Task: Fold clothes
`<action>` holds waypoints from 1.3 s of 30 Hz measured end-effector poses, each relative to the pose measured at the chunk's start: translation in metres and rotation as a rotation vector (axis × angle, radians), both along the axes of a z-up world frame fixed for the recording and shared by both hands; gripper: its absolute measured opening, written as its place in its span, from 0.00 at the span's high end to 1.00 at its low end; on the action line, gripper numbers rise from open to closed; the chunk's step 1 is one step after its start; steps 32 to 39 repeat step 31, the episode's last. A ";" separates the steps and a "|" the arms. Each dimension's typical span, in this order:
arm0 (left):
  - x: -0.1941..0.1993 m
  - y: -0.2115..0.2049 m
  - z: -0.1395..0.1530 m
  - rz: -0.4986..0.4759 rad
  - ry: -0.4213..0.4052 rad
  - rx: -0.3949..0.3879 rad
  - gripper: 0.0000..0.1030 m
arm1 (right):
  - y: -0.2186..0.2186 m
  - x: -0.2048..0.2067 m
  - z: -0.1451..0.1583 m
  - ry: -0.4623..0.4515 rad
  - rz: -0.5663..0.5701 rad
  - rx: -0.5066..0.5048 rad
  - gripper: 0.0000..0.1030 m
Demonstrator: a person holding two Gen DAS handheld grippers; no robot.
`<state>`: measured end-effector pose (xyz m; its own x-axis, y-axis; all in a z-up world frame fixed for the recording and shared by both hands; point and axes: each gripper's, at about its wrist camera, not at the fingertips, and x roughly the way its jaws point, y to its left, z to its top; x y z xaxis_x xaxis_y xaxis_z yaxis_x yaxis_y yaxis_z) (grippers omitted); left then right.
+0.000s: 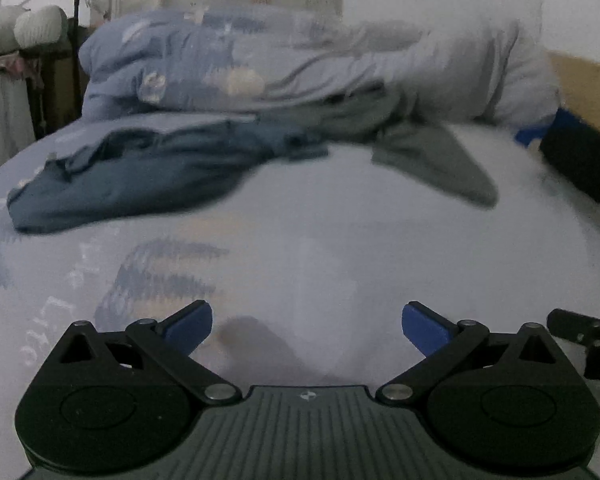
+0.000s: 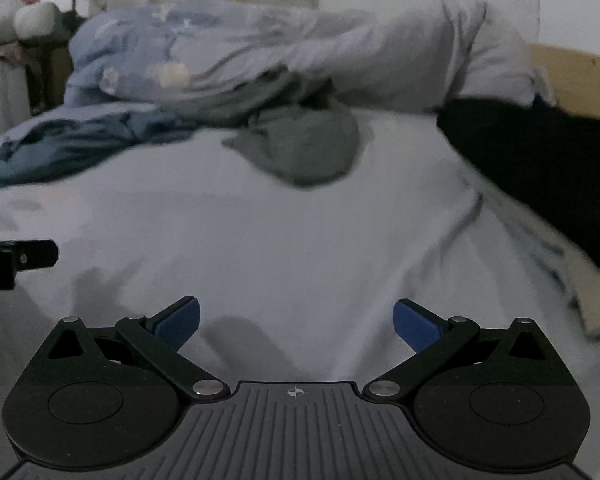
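Here the bed (image 1: 300,220) carries a bundled duvet (image 1: 220,56) at the far side, with blue clothes (image 1: 132,176) far left, a grey garment (image 2: 304,148) beside them, and black clothes (image 2: 540,168) right. Left gripper (image 1: 306,322) and right gripper (image 2: 296,320) hover near, fingers wide, empty.

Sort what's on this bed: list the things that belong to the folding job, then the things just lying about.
For the job:
- blue garment, crumpled
- grey garment, crumpled
- black garment, at the bed's right edge
- left gripper and right gripper, both open and empty

Lying about:
- bunched duvet
- bedsheet
- wooden headboard
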<state>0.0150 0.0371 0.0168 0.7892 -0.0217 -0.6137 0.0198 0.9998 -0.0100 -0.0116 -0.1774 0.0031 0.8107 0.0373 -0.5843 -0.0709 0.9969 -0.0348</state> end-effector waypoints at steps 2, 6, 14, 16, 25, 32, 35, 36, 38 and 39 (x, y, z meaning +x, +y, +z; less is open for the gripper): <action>-0.005 0.002 -0.003 0.004 -0.004 -0.004 0.00 | 0.000 0.001 -0.005 0.000 -0.010 0.017 0.00; -0.006 0.002 -0.010 0.011 -0.014 0.003 0.00 | 0.000 0.001 -0.008 -0.012 -0.036 0.039 0.00; 0.003 -0.003 -0.016 0.028 -0.011 0.031 0.00 | 0.002 0.002 -0.012 -0.035 -0.048 0.026 0.00; 0.003 -0.002 -0.016 0.028 -0.013 0.028 0.00 | 0.002 0.001 -0.012 -0.036 -0.048 0.024 0.00; 0.005 0.000 -0.018 0.020 -0.022 0.025 0.00 | 0.003 0.004 -0.012 -0.038 -0.048 0.015 0.00; 0.006 0.000 -0.020 0.012 -0.023 0.021 0.00 | 0.004 0.005 -0.012 -0.040 -0.049 0.016 0.00; 0.006 0.000 -0.020 0.012 -0.023 0.021 0.00 | 0.004 0.005 -0.012 -0.040 -0.049 0.016 0.00; 0.006 0.000 -0.020 0.012 -0.023 0.021 0.00 | 0.004 0.005 -0.012 -0.040 -0.049 0.016 0.00; 0.006 0.000 -0.020 0.012 -0.023 0.021 0.00 | 0.004 0.005 -0.012 -0.040 -0.049 0.016 0.00; 0.006 0.000 -0.020 0.012 -0.023 0.021 0.00 | 0.004 0.005 -0.012 -0.040 -0.049 0.016 0.00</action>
